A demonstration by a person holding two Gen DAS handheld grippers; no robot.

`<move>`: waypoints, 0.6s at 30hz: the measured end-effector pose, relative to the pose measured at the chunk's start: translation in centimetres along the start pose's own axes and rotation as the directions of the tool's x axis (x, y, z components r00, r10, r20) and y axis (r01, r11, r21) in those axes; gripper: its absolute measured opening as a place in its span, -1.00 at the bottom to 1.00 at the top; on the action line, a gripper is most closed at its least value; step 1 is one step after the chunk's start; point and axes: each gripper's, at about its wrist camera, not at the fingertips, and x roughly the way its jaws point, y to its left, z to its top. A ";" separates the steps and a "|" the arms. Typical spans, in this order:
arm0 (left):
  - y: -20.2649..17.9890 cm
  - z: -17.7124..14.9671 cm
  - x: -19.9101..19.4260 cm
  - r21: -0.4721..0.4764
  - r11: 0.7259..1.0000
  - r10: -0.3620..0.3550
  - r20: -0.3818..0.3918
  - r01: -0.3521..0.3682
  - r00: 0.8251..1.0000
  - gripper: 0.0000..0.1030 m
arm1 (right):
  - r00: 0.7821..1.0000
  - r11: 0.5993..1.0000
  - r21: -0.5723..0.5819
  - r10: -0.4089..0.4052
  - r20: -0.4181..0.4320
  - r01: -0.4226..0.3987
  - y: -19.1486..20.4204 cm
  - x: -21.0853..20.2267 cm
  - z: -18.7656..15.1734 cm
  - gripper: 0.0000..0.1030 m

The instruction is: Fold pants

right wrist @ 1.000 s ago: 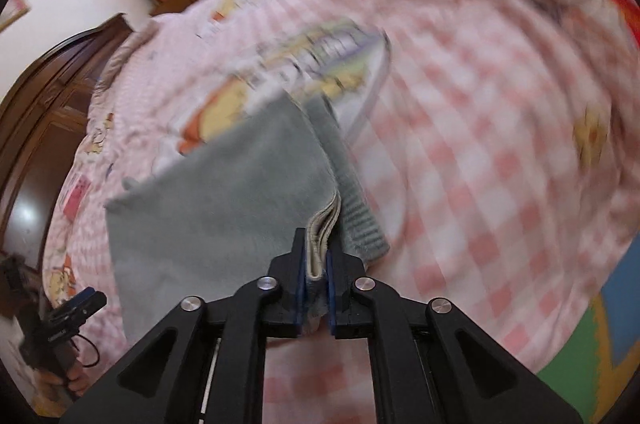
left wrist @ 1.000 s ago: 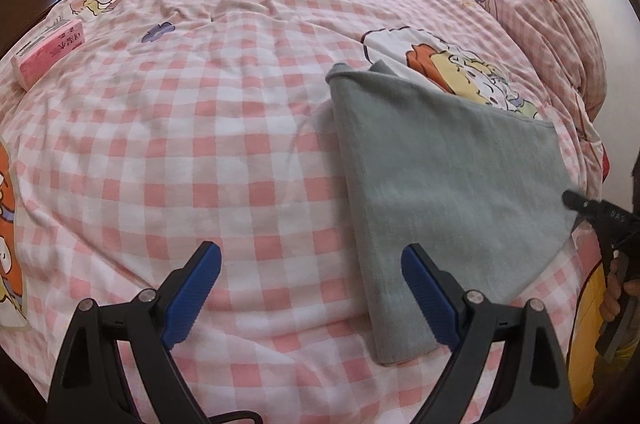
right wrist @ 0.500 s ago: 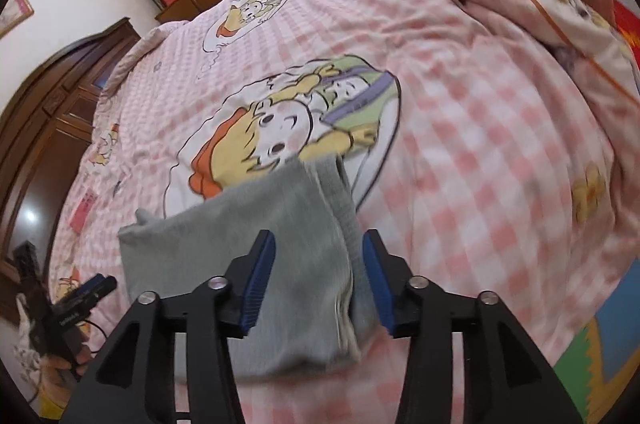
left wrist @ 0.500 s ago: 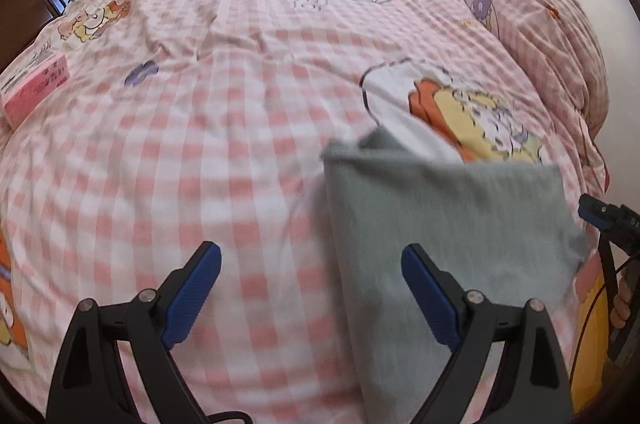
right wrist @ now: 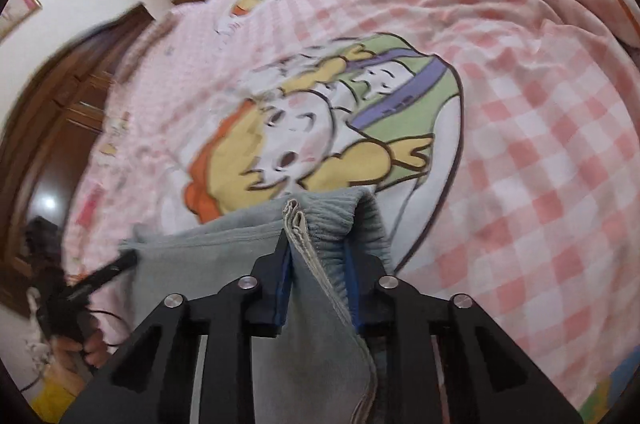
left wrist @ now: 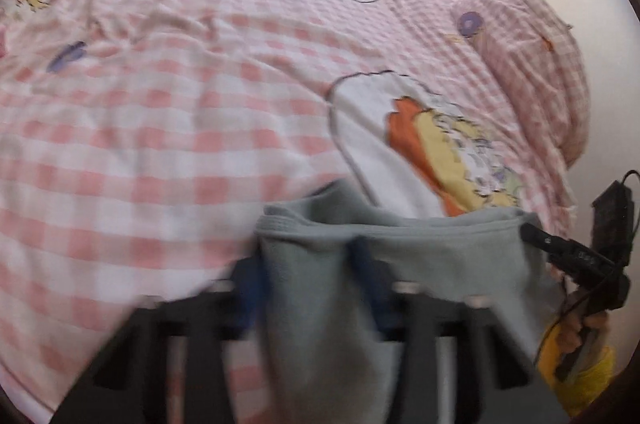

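Grey pants point(right wrist: 240, 252), already folded into a thick stack, lying at the lower centre of both views on the pink checked bedspread point(left wrist: 160, 144), just below the big cartoon print point(right wrist: 320, 128).

Right gripper point(right wrist: 318, 288) straddling the ribbed waistband end at lower centre of the right view. Fabric between both blue pads point(right wrist: 282, 288), layered edges standing up between them. Jaws partly closed around the bundle; whether they actually pinch it, cannot tell.

Left gripper point(left wrist: 312, 288) at the opposite corner, heavily blurred at lower centre of the left view. Cloth between its blue pads point(left wrist: 250, 288) too, gap fairly wide; firm grasp or loose straddle, cannot tell either. Right gripper also visible there at the right edge of the frame.

Judging from the look: soft knit, light, limp, no stiffness at all. Likely to sag in the middle and let the layers slide apart if lifted by one corner only. Not slippery, not fragile; a hard pinch does no harm. Best hold: through all layers at the two end corners, deep enough past the hem to catch the bottom ply, both ends raised together to keep the fold square.
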 end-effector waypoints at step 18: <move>0.2 -0.2 -0.7 0.092 0.979 0.175 0.074 -0.182 0.982 0.15 | 0.987 0.988 -0.010 -0.152 0.043 0.153 -0.1 -1.2 0.1 -0.28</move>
